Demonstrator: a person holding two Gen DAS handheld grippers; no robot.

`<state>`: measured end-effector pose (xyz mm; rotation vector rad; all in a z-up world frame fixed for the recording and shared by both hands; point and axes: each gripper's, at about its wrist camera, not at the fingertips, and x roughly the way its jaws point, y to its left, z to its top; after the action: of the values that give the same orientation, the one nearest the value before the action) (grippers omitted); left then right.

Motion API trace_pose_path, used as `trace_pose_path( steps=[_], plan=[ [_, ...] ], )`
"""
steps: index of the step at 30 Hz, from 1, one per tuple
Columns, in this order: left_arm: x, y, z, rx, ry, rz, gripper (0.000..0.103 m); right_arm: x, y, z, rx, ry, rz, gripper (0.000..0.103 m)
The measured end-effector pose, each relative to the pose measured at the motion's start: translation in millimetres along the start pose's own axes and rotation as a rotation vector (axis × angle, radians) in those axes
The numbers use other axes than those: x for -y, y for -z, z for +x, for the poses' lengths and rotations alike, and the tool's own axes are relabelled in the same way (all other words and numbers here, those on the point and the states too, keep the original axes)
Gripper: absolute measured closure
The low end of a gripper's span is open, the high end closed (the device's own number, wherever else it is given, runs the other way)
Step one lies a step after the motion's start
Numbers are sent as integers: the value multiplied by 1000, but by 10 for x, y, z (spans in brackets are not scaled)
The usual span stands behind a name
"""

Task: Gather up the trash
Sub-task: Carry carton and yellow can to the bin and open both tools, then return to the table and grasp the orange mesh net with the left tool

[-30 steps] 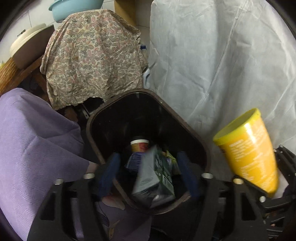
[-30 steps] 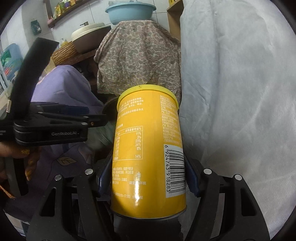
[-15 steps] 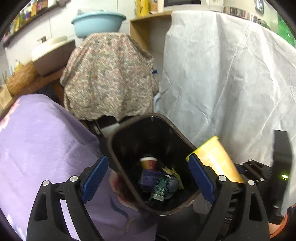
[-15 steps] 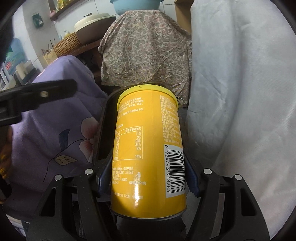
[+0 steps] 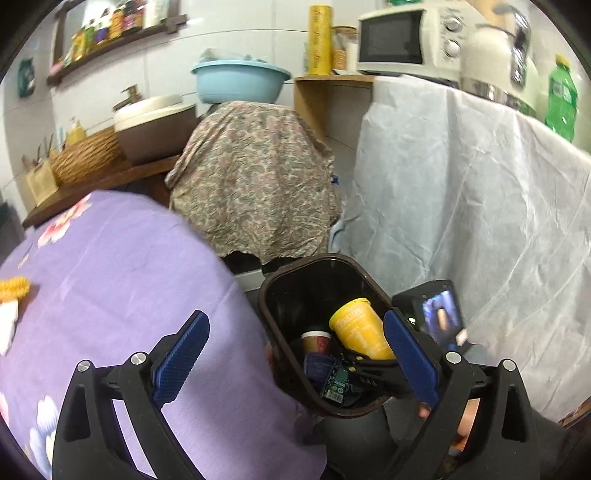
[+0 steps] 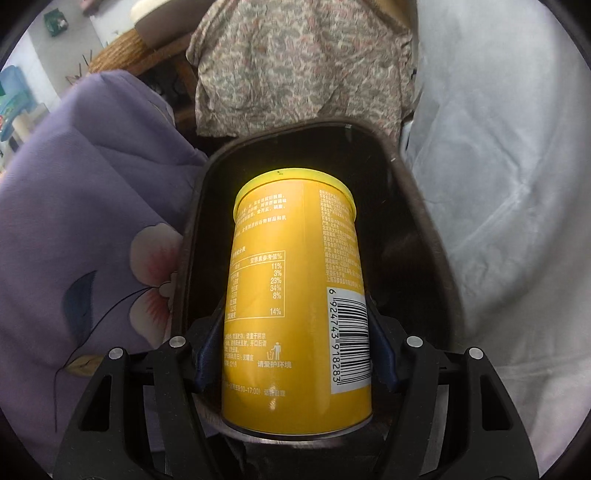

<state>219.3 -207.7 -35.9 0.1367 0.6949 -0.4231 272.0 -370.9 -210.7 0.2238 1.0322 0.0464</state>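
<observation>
Right claw (image 6: 291,354): clamped on yellow can (image 6: 295,295), seemingly inside dark bin (image 6: 417,206). Left claw (image 5: 295,363): opening, empty.

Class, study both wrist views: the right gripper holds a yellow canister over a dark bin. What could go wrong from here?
1. The yellow canister is long and the dark bin already holds a paper cup and a green carton; it might stand proud.
2. Released tilted, it could strike the rim.
3. The right gripper and the opening left gripper might collide.

Home kitchen, lived-in.
Microwave (image 5: 400,38), white kettle (image 5: 495,51), wall shelf of bottles (image 5: 110,26), blue basin (image 5: 238,79), wicker basket (image 5: 85,155), tiled wall; furniture draped in floral and white cloths.
</observation>
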Motion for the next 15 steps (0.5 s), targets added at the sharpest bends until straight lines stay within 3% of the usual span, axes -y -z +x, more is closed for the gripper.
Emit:
trace_pose_path(
  steps=[7,11,15],
  plan=[
    [-200,82,-169,15,-13,-57,9,-68,-162,279,-35,-8,49,36],
    [-276,103,-240,26,-18,-79,8,-105,-206,304,-24,-7,60,25],
    [-325,145,-290,29,-14,-93,8,-118,-152,250,-17,-16,70,25]
  ],
)
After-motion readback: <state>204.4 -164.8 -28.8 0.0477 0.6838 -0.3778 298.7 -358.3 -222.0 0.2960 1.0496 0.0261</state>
